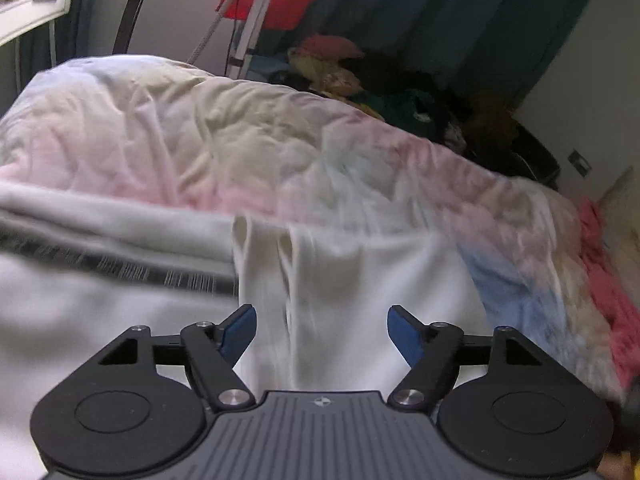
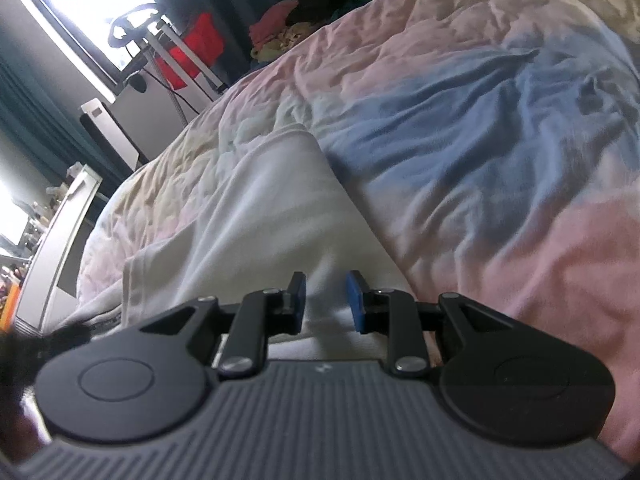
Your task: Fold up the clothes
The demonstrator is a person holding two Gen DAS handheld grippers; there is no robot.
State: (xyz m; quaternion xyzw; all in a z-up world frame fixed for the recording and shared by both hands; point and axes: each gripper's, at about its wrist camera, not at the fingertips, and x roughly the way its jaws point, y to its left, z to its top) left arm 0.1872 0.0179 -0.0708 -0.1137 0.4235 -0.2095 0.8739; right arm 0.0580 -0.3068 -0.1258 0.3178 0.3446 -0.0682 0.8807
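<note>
A white garment (image 1: pixel 352 280) lies on the bed, with a dark striped band (image 1: pixel 120 268) across it at the left. My left gripper (image 1: pixel 321 320) is open just above the garment, its blue fingertips wide apart with nothing between them. In the right wrist view the same white garment (image 2: pixel 248 208) stretches away with a folded edge on its right side. My right gripper (image 2: pixel 326 294) is partly open, its fingers straddling the garment's near edge without pinching it.
The bed is covered by a crumpled pastel pink, blue and cream duvet (image 2: pixel 480 120). A pile of coloured clothes (image 1: pixel 360 76) lies at the far side. A red box (image 1: pixel 280 4) on a white rack and dark curtains stand behind. A pink cloth (image 1: pixel 608 280) lies at right.
</note>
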